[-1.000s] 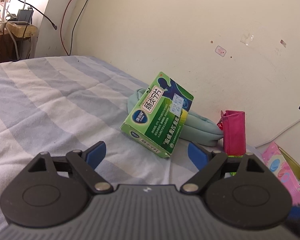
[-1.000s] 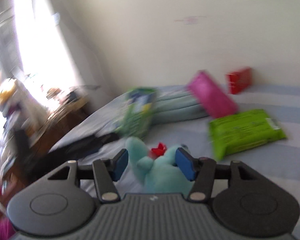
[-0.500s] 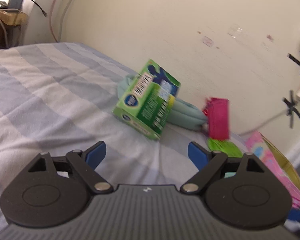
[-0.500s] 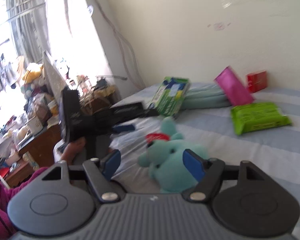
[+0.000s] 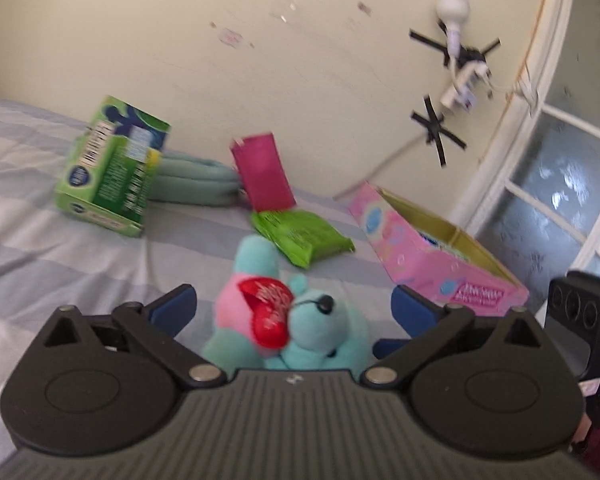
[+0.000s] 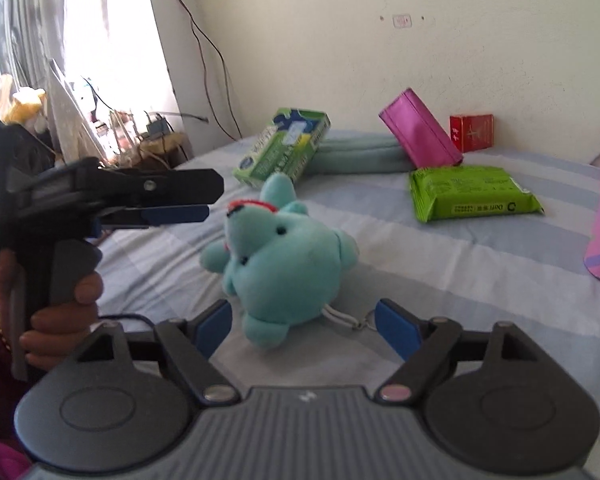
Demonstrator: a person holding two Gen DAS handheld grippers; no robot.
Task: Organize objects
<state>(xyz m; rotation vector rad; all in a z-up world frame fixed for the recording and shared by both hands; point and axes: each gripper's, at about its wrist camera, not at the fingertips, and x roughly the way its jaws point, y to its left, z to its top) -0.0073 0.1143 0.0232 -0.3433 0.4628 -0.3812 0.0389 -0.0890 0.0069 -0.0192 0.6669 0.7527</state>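
Observation:
A teal plush toy (image 5: 300,320) with a red heart lies on the striped bed. My left gripper (image 5: 294,308) is open with the toy between its blue pads, not touching. In the right wrist view the toy (image 6: 284,256) lies just ahead of my open right gripper (image 6: 302,320), and the left gripper (image 6: 172,200) shows at the left. A green medicine box (image 5: 112,168), a magenta pouch (image 5: 264,172), a green wipes pack (image 5: 300,236) and a pink open box (image 5: 432,256) lie beyond.
A rolled teal cloth (image 5: 192,184) lies along the wall behind the medicine box. A red box (image 6: 472,132) stands by the wall. A cluttered desk (image 6: 148,140) and cables are left of the bed. A window (image 5: 572,184) is at the right.
My left gripper has swung right from the medicine box to over the plush toy. My right gripper let go of the toy and backed off; the toy now lies on the bed.

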